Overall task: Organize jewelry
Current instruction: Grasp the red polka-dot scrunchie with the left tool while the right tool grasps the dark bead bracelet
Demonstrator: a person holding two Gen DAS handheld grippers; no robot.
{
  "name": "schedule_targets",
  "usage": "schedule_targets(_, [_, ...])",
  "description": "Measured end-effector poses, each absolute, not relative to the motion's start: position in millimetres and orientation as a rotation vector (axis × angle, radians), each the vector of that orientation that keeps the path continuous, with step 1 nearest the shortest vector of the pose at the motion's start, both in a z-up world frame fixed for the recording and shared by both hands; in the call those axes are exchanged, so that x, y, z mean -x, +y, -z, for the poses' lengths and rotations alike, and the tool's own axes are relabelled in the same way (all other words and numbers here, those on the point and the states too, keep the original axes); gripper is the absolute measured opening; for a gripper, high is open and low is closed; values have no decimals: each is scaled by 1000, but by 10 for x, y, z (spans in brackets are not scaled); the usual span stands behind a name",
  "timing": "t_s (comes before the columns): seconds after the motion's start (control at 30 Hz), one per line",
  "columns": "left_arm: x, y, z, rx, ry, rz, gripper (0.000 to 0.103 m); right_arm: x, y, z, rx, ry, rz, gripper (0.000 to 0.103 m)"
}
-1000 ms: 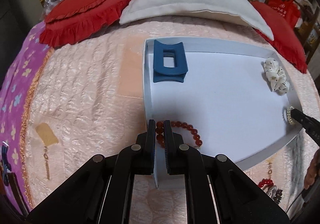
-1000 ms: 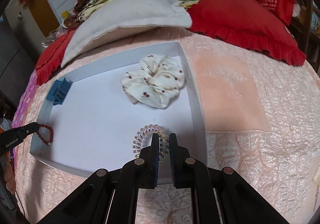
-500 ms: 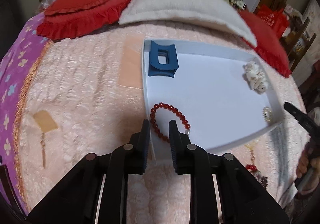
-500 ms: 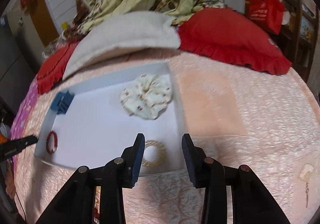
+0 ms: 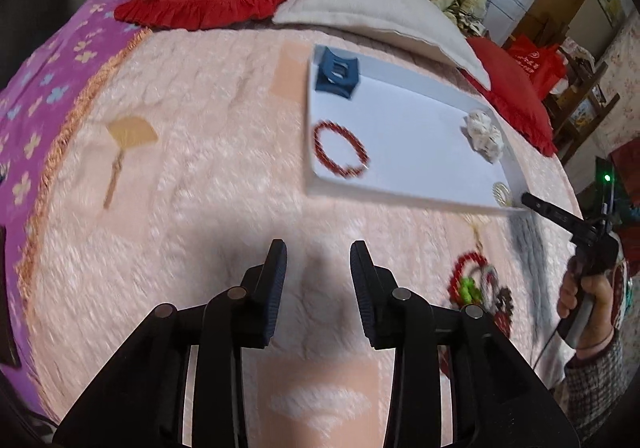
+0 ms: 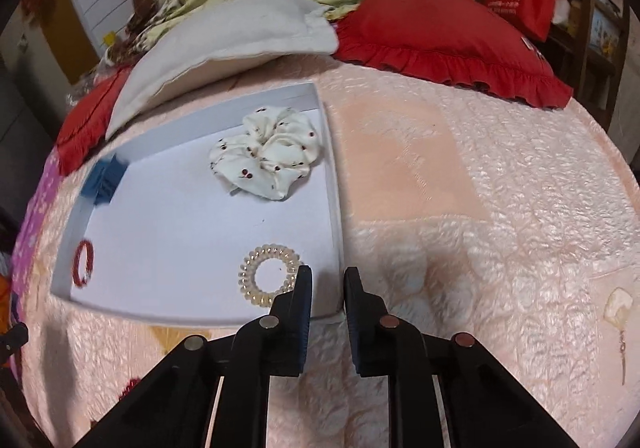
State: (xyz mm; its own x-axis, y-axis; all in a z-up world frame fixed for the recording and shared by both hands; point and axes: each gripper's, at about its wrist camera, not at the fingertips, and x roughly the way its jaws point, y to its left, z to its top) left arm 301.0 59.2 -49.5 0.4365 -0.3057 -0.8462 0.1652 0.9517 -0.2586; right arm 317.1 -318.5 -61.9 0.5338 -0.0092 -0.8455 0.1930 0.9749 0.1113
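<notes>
While the left gripper [image 5: 318, 250] hangs over bare pink bedspread [image 5: 192, 184] with its jaws apart and just been widening, nothing sits between them, so it's let go. The white tray [image 6: 335, 208] holds everything sorted so far: red bead bracelet [image 5: 340, 149] near its left wall, blue hair claw [image 5: 337, 73] in the far left corner, floral scrunchie [image 6: 267, 152] by the far right wall, and the clear spiral hair tie [image 6: 270, 275] in the near right corner. The right gripper [image 6: 328, 273] straddles that corner's rim, jaws narrowly apart and just been closing, nothing pinched; its left finger looks to overlap the hair tie's edge, though touching is hard to call. More beaded pieces [image 5: 478, 288] lie blurry on the spread, near the tray's front edge. Middle of the tray is wide open.
</notes>
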Motion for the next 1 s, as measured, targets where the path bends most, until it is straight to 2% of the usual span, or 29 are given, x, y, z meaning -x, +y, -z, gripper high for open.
schedule_targets(0.17, [-2731, 285, 521, 117, 1104, 380, 32, -2833, -3186, 423, -245, 934, 131, 16])
schedule_targets(0.2, [-2679, 219, 529, 112, 1106, 399, 32, -2758, -3169, 383, -252, 922, 121, 21])
schedule_targets(0.23, [-2639, 159, 538, 109, 1108, 418, 32, -2634, -3142, 342, -256, 909, 107, 33])
schedule_targets(0.3, [-2545, 15, 576, 105, 1121, 468, 32, -2408, -3054, 315, -263, 893, 68, 49])
schedule_targets(0.7, [-2394, -521, 832, 19, 1148, 555, 33, -1791, -2622, 686, -205, 962, -97, 49])
schedule_targets(0.9, [-2409, -664, 943, -13, 1166, 545, 35, -1807, -2510, 838, -194, 983, -111, 40])
schedule_targets(0.93, [-2407, -679, 953, -17, 1170, 545, 30, -1801, -2494, 843, -186, 975, -108, 39])
schedule_targets(0.97, [-2405, -679, 959, -13, 1173, 544, 13, -1804, -2470, 849, -173, 969, -105, 39])
schedule_targets(1.0, [-2409, -672, 962, -6, 1181, 543, 10, -1816, -2457, 851, -166, 966, -104, 39])
